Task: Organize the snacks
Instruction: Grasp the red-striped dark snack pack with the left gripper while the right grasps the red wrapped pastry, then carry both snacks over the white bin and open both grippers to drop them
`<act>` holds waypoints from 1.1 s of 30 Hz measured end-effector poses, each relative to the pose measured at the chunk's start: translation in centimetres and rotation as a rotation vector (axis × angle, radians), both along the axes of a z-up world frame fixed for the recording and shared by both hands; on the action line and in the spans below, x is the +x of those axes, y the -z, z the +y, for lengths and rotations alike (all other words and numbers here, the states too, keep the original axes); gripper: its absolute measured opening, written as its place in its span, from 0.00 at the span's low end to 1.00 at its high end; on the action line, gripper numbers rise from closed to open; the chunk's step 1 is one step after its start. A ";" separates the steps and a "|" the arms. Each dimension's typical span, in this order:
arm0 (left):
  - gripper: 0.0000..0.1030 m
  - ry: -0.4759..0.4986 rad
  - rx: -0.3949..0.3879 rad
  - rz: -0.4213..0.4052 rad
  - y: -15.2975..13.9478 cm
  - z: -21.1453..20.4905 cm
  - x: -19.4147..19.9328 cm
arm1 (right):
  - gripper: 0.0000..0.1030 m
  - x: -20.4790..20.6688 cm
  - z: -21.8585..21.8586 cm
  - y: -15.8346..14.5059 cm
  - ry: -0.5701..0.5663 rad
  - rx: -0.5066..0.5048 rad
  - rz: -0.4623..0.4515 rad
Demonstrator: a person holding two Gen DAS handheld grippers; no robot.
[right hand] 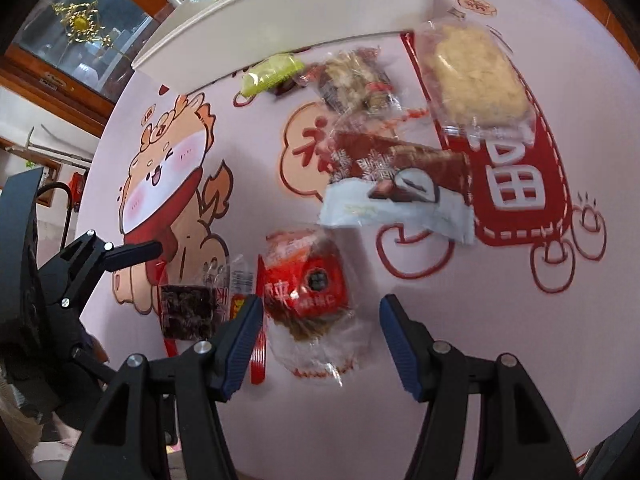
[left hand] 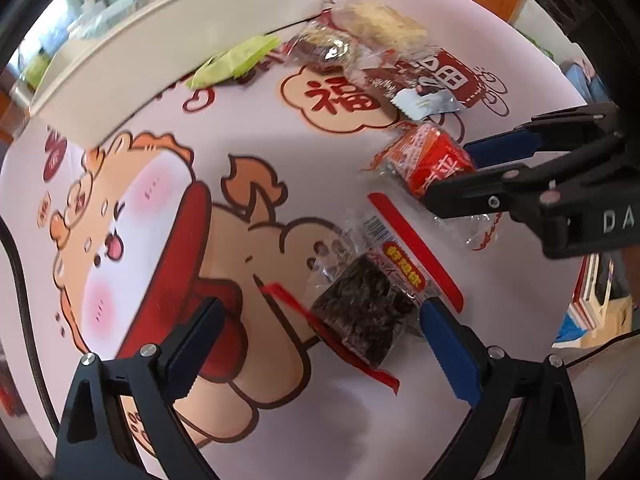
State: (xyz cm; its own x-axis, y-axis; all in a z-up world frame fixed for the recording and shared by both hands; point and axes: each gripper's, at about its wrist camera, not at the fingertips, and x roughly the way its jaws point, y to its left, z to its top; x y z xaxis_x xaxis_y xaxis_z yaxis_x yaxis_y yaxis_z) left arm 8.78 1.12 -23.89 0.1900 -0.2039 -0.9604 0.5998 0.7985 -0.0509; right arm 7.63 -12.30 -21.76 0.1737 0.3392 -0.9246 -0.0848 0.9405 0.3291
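Over a pink cartoon-printed tablecloth [left hand: 280, 128] scattered with wrapped snacks, two hand-held grippers point steeply down, each lined up on its own packet. Judging by this, the step in hand is the approach to pick up snacks, with nothing gripped yet.

Left gripper [left hand: 320, 336]: jaws spread wide, holding nothing. A dark seaweed-like snack in a clear wrapper [left hand: 360, 304] lies flat on the cloth between its fingers, close to the blue pad on the right of the view and well clear of the other.

Right gripper [right hand: 320, 332]: jaws partly apart, holding nothing. A red packet in a clear wrapper [right hand: 308, 288] lies between its fingers, nearly touching the pad on the left of the view, with a gap on the other side.

Farther off, a pile of other snacks [right hand: 400, 120] lies near a white box [right hand: 280, 16].

Next, each gripper probably needs to centre over its packet, lower to the cloth and close; the thin crinkly wrappers may slip or bunch
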 end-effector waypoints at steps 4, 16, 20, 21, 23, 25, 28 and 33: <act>0.94 -0.058 -0.035 0.012 0.4 1.0 -0.2 | 0.54 -0.2 1.0 0.0 -0.038 -0.067 -0.051; 0.41 -0.145 -0.086 -0.070 -1.0 0.9 -1.1 | 0.42 -1.3 1.4 -0.1 -0.069 -0.085 -0.092; 0.41 -0.183 -0.110 -0.068 -1.8 1.9 -1.3 | 0.41 -2.0 0.7 -0.9 -0.067 -0.074 -0.102; 0.40 -0.194 -0.120 -0.075 -2.2 2.3 -1.3 | 0.41 -2.1 0.6 -1.2 -0.065 -0.067 -0.106; 0.38 -0.211 -0.136 -0.084 -3.1 2.7 -1.3 | 0.41 -2.2 0.3 -1.9 -0.062 -0.055 -0.118; 0.18 -0.228 -0.163 -0.096 -4.4 2.8 -1.0 | 0.41 -2.2 0.0 -2.8 -0.058 -0.044 -0.135; 0.18 -0.253 -0.193 -0.121 -6.6 3.2 -0.1 | 0.41 -1.9 -0.4 -4.7 -0.055 -0.033 -0.180; 0.18 -0.288 -0.222 -0.199 -9.8 2.8 1.8 | 0.41 -0.7 -0.4 -7.9 -0.074 -0.024 -0.264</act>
State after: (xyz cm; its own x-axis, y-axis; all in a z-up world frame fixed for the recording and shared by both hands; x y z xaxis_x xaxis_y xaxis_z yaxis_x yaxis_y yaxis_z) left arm 10.57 3.88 -14.04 0.4467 -0.3135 -0.8379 0.3691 0.9177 -0.1466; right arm 6.94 -12.69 -13.83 0.3855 0.3380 -0.8586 -0.2336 0.9359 0.2636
